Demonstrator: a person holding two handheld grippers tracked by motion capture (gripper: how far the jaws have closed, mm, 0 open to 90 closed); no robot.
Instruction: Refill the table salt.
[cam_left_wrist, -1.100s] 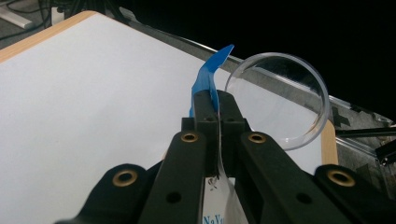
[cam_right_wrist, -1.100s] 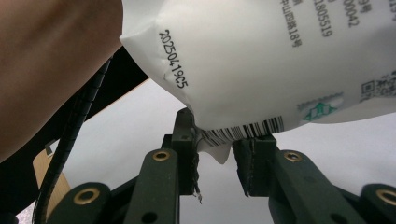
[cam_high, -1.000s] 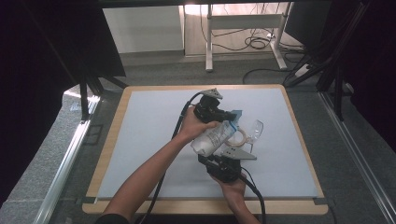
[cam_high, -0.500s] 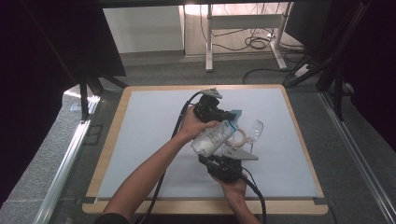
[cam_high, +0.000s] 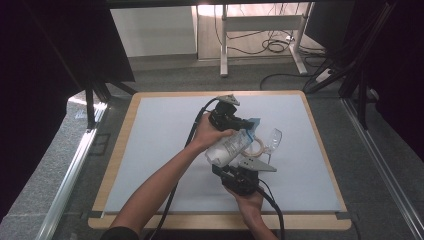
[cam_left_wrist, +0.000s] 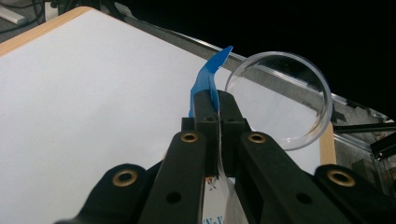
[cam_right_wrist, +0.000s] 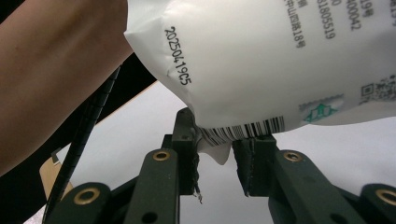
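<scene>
A white printed pouch with a blue top corner hangs tilted above the white mat, between both grippers. My left gripper is shut on the pouch's thin top edge, and the blue corner sticks out past its jaws. My right gripper comes up from below. Its jaws are closed on the pouch's bottom corner by the barcode, with the pouch's bulging body right above them. A clear glass stands just right of the pouch, its round rim close behind the left jaws.
A beige ring lies on the mat beside the glass. The white mat covers a wood-edged board. Cables trail from both grippers toward the person. A dark frame and desk legs stand beyond the far edge.
</scene>
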